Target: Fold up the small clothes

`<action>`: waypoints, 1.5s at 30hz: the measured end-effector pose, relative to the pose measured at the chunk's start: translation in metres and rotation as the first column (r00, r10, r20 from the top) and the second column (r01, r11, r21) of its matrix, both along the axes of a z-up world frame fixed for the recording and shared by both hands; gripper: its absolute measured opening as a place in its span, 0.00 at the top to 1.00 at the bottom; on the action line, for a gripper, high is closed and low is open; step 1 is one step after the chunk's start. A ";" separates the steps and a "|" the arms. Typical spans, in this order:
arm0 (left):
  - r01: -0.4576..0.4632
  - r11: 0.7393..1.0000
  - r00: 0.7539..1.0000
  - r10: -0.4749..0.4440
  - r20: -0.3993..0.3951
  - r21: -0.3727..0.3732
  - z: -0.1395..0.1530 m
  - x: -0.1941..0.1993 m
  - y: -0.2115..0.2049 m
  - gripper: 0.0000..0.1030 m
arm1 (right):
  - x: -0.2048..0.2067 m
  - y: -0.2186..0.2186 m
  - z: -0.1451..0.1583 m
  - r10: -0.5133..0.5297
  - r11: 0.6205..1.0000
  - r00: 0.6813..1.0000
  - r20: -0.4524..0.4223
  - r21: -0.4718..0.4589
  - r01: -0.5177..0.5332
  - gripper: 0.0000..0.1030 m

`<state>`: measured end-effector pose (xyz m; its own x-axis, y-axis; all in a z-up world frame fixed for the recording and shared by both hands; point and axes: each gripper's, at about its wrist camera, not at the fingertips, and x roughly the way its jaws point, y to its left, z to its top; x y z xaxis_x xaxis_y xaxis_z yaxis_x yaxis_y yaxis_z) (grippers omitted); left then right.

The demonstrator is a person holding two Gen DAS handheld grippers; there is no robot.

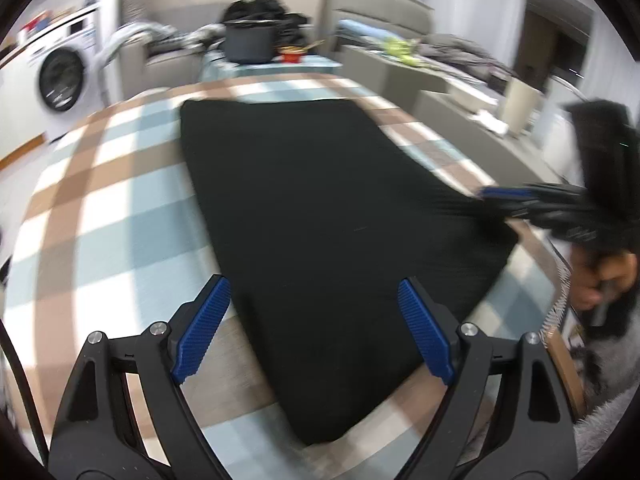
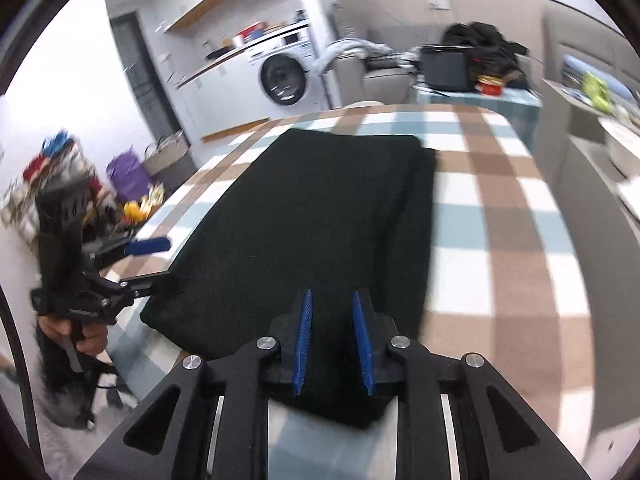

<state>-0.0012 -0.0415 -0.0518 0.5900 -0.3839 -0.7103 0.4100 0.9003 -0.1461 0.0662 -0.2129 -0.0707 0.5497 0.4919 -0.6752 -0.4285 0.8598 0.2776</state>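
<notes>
Two handheld grippers hover over one black garment [image 1: 320, 216] that lies flat on a checked tablecloth [image 1: 100, 208] of brown, pale blue and white squares. The garment is folded into a long rectangle filling the centre of both views, with a second layer showing as a narrow strip along its right edge in the right wrist view.

In the left wrist view, the left gripper [image 1: 314, 320] fills the bottom of the frame. Its two blue pads [image 1: 202, 328] stand spread wide apart, one at either side of the near end of the cloth, with nothing pinched between them. The right gripper [image 2: 332, 340] enters that view from the right edge, blurred, its tip at the garment's right side.

In the right wrist view, the right gripper sits at the bottom centre, its two blue pads close together with a narrow gap. Black cloth lies behind and below them; whether they pinch it cannot be told. A hand [image 2: 86, 338] holds the left gripper at the lower left of the frame.

Behind the table, one washing machine [image 2: 284, 80] stands at the upper centre-left, one dark pot [image 1: 249, 42] and one small red container [image 1: 293, 55] rest on a far table, and one pile of dark clothes [image 1: 264, 8] sits behind the pot.
</notes>
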 end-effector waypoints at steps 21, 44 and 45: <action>0.049 0.999 0.998 -0.050 -0.030 -0.017 -0.011 0.014 0.005 0.18 | 0.028 0.034 -0.012 0.069 0.985 0.996 0.059 -0.165 -0.058 0.57; -0.153 0.985 0.985 0.158 -0.068 0.076 -0.022 0.101 0.029 0.19 | 0.135 0.040 -0.034 -0.011 0.971 1.000 0.001 -0.237 0.011 0.62; -0.177 0.979 0.979 0.185 -0.088 0.099 -0.027 0.106 0.033 0.19 | 0.141 0.041 -0.039 -0.023 0.961 1.000 -0.012 -0.276 0.019 0.62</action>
